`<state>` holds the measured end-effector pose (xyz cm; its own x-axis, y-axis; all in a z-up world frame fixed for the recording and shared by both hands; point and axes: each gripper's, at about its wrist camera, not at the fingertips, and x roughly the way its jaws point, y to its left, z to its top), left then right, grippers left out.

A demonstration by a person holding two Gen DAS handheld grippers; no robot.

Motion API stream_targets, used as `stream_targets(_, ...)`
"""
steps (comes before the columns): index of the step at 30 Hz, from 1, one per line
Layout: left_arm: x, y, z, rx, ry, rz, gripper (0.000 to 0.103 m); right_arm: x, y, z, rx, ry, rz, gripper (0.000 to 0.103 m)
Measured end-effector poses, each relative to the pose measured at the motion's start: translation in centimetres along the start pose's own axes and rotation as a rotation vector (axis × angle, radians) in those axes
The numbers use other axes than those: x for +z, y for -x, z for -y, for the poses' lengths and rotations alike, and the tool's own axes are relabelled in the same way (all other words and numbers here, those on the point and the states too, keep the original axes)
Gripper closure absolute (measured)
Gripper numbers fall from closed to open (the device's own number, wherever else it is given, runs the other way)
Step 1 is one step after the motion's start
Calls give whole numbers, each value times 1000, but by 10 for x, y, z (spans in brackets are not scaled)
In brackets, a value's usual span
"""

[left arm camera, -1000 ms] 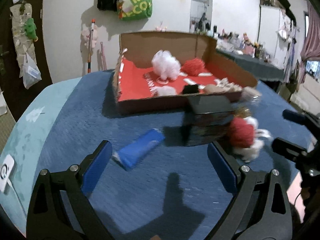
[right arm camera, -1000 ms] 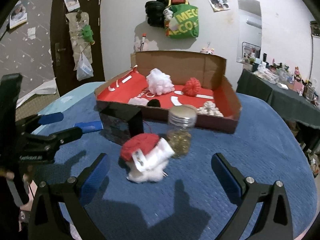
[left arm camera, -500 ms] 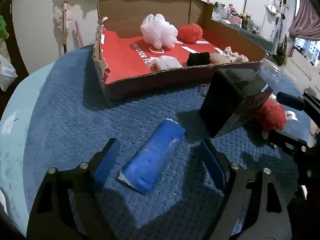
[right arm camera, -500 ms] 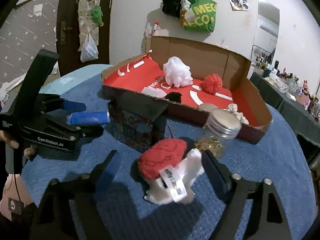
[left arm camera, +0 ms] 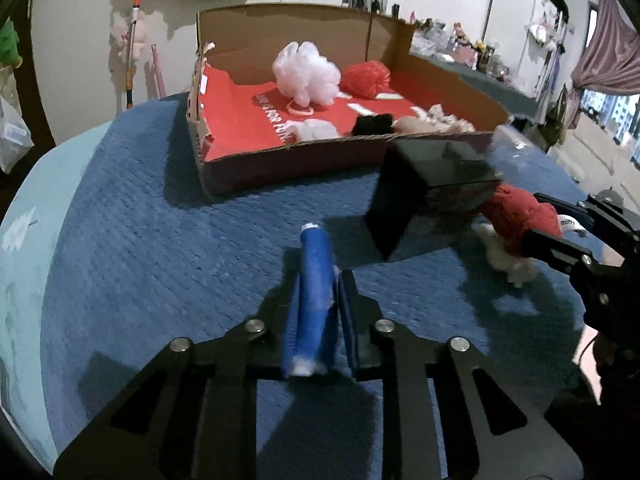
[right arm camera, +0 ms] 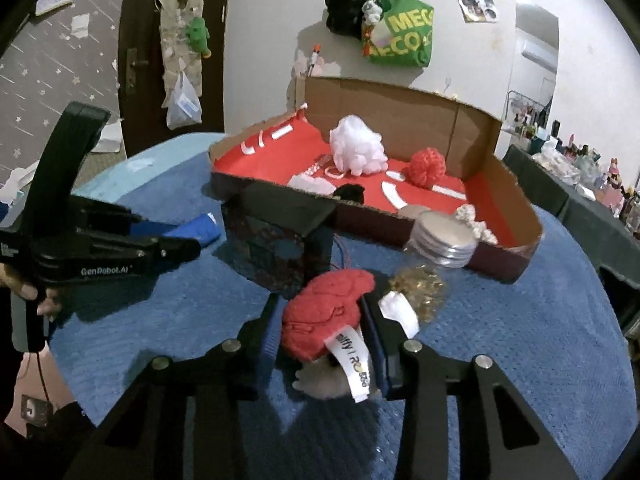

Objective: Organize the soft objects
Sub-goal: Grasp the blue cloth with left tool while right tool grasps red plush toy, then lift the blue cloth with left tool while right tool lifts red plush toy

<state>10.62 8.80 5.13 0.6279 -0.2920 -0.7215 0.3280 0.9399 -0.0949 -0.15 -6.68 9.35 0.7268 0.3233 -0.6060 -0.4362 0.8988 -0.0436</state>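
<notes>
Pads of my left hand-held gripper (left arm camera: 319, 312) clamped on blue rolled soft tube (left arm camera: 313, 292), in front of red-lined cardboard box (left arm camera: 304, 160). My right hand-held gripper (right arm camera: 322, 334) squeezes red-and-white plush toy (right arm camera: 326, 312), nearer me than box, beside black cube (right arm camera: 280, 236).

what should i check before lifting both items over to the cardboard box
1. Left gripper shut on blue rolled cloth: ok.
2. Right gripper shut on red and white plush toy: ok.
3. Free space on the red floor of the open cardboard box: ok.
4. Black box close ahead of the plush: not ok.
5. Silver-lidded glass jar beside the plush: not ok.
6. Grip firmness: cannot tell.
</notes>
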Motion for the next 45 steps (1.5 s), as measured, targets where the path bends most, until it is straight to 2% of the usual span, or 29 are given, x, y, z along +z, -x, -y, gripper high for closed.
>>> stream_targets(7,-6,18,19,-27,12,39,85,-2,30,10,9,-17,53,62)
stream_targets(14,-20,16,26,0,35,44,85,-14,51,25,-9,-23,66,62)
stream_targets(18,-21,13,26,24,46,53,84,-29,53,39,-38,-39,45,61)
stream_targets(20,-20,10,25,29,53,53,77,-35,50,45,-46,-54,32,59)
stream_targets(21,-20,8,24,35,58,47,66,-39,48,49,-48,-61,30,58)
stream_targets(22,-20,6,23,38,63,38,41,-42,46,51,-44,-64,26,58)
stream_targets(23,-20,3,22,37,72,30,33,-46,43,54,-36,-69,20,55)
stream_targets(26,-22,-1,22,34,71,32,31,-55,36,58,-38,-75,10,42)
stream_targets(31,-18,-7,21,38,77,24,31,-61,30,64,-33,-109,5,31)
stream_targets(40,-15,-16,19,0,130,8,27,-61,18,76,-5,-204,5,29)
stream_targets(45,-14,-17,21,-3,134,8,23,-65,15,81,10,-235,0,23)
